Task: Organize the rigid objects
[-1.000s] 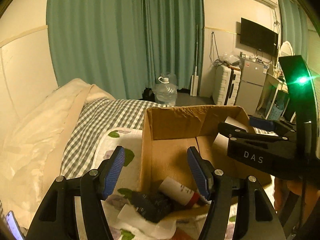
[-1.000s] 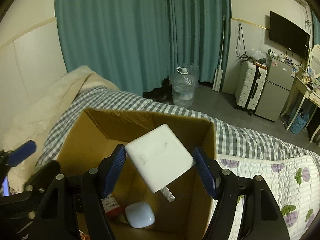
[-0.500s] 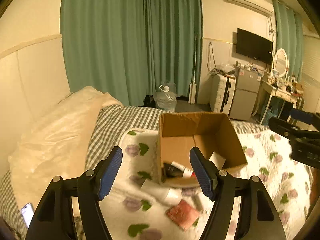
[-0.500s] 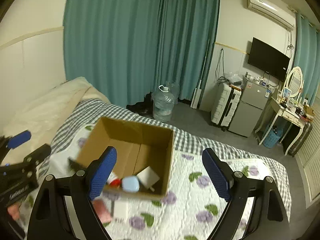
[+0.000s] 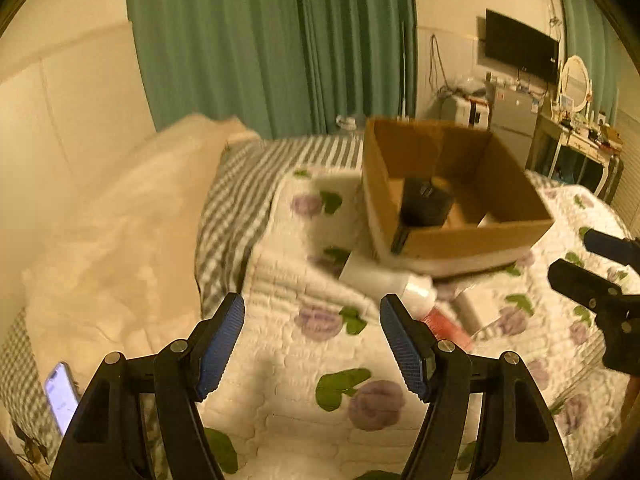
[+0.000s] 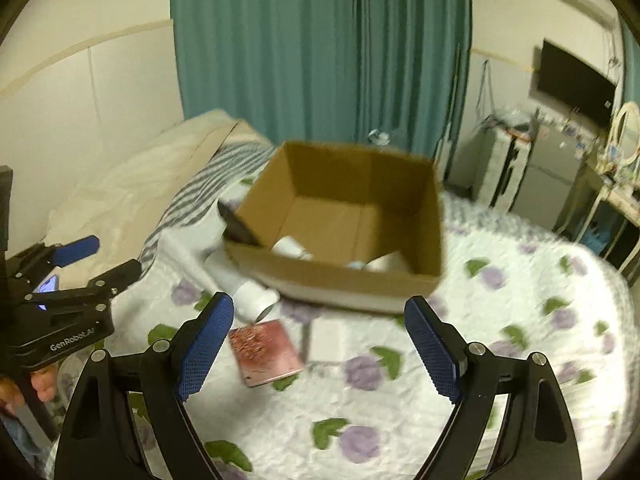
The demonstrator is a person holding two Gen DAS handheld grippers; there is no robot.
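Both grippers have pulled back from the cardboard box [image 6: 344, 232] since a second ago: the right gripper [image 6: 320, 344], which then held a white charger over the box, now stands with its fingers wide apart and nothing between them, and the left gripper [image 5: 312, 344] is likewise spread and empty. I judge that the charger has been dropped in, for pale shapes lie at the box's bottom near the frame centre of the right view, though blur keeps me from naming them. In the left view a dark object [image 5: 426, 200] sits in the box, at upper right of centre. Still outside, on the flowered quilt [image 6: 400, 400], just below the box, are a white bottle [image 6: 256, 298], a reddish flat packet [image 6: 266, 350] and a white card [image 6: 326, 338], so sorting is unfinished. The only writing legible is "GenRobot.AI" on the left gripper's body at the left edge of the right view; a lit phone [image 5: 60, 398] lies at lower left of the left view
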